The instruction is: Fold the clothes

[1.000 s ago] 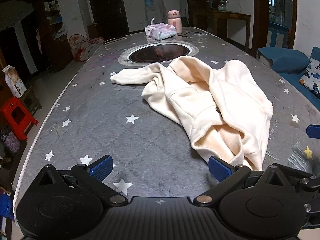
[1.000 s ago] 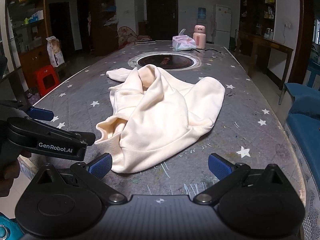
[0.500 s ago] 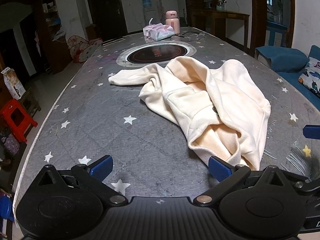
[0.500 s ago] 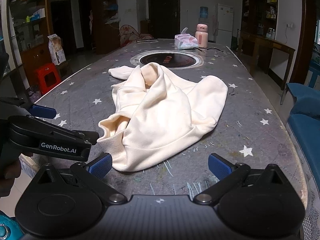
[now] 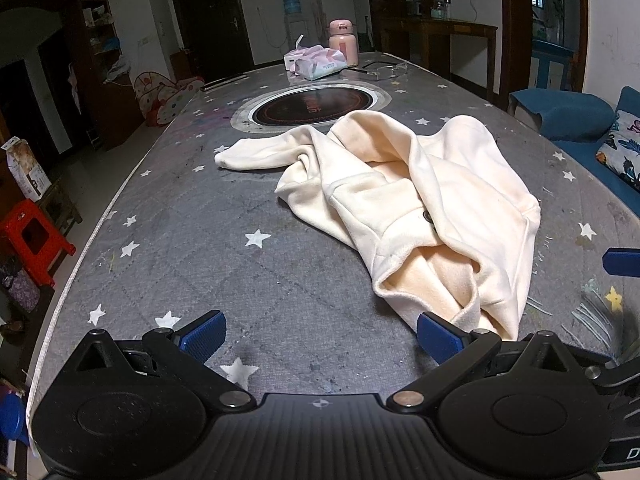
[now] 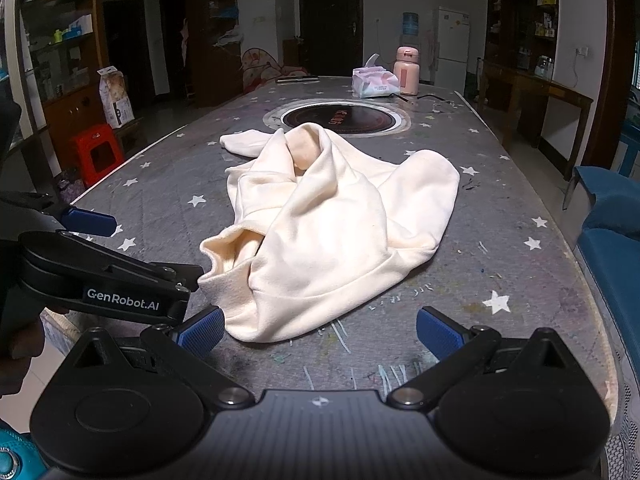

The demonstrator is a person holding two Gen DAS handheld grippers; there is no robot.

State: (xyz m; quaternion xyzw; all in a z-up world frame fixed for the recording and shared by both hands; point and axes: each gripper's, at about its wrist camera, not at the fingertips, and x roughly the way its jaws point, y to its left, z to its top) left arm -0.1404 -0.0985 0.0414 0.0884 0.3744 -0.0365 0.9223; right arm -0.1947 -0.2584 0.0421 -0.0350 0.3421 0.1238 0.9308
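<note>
- Left wrist view is showing the bench (image 5: 192, 240) filling most of the frame, and against the two earlier pictures it is sliding toward the camera: both hand-held grippers are closing in on the near end of the garment.
- The garment (image 5: 420, 196), a cream sweatshirt, is lying crumpled on the bench's middle and right part, not shifting at all between pictures; nothing is gripping it, so folding is, I judge, only at the approach step.
- Its long axis is running from the near edge of the bench away toward the round inset plate (image 5: 312, 106); the ribbed hem opening is facing the cameras, and one sleeve (image 5: 256, 154) is pointing off to the left at the far end.
- The left hand-held gripper (image 5: 320, 334) is standing wide, holding nothing, its right pad now just beside the hem's near corner.
- The right hand-held gripper (image 6: 320, 330) is also standing wide and empty, its left pad just short of the hem fold (image 6: 280, 320).
- In the right wrist view the left gripper's body is sitting almost against the turned-out hem mouth (image 6: 228, 252), closer than it was a second ago.
- Judgement: a two-corner grasp of the hem is looking likely next, to lift and spread the body flat.
</note>
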